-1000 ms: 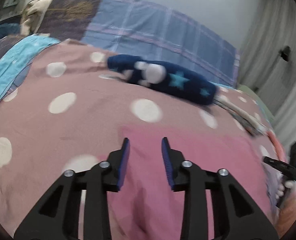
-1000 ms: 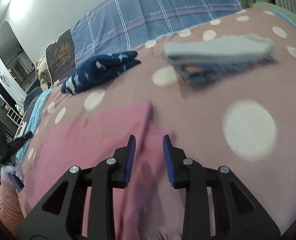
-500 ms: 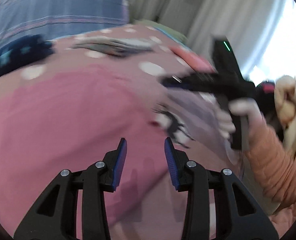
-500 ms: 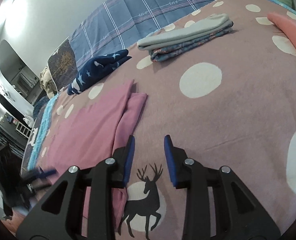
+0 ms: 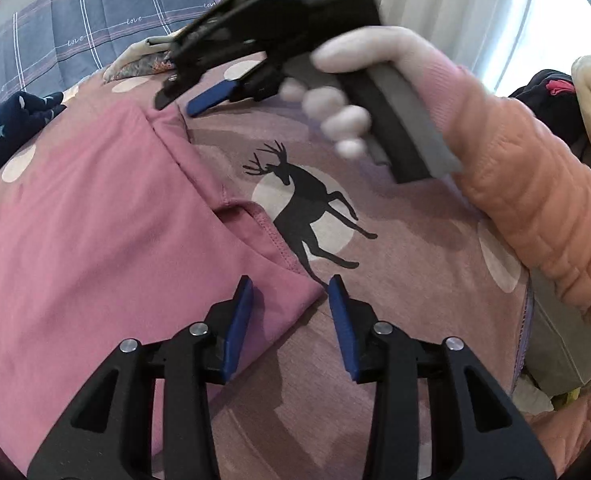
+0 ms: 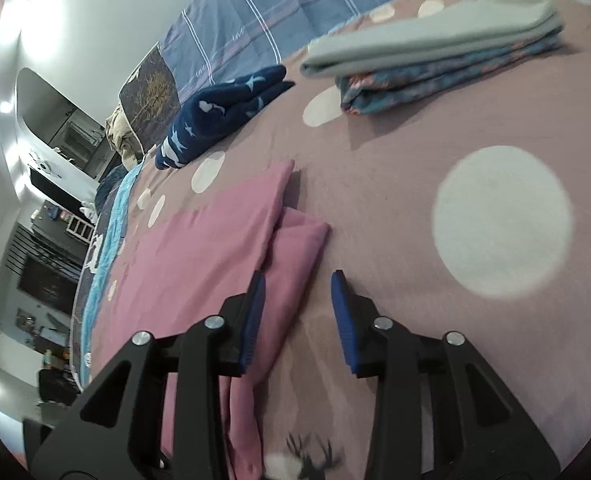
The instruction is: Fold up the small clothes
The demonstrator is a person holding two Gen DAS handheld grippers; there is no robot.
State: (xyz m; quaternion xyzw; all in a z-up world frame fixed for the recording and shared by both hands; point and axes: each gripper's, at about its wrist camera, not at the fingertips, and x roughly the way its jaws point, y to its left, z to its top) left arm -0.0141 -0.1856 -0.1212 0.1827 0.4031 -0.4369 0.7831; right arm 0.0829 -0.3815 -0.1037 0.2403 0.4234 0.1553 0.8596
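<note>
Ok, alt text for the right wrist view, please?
The open right gripper hovers over the edge of a pink garment lying on a spotted bedspread. Beyond lie a folded navy garment and a small stack of folded clothes.

— What's moved?
— The left gripper [image 5: 290, 294] has swung from the pink garment's [image 5: 95, 208] middle to its corner beside the deer print [image 5: 307, 208].
— And the other?
— The right gripper [image 6: 297, 292] — jaws just opened wider — shifted up to the folded sleeve [image 6: 295, 248].
</note>
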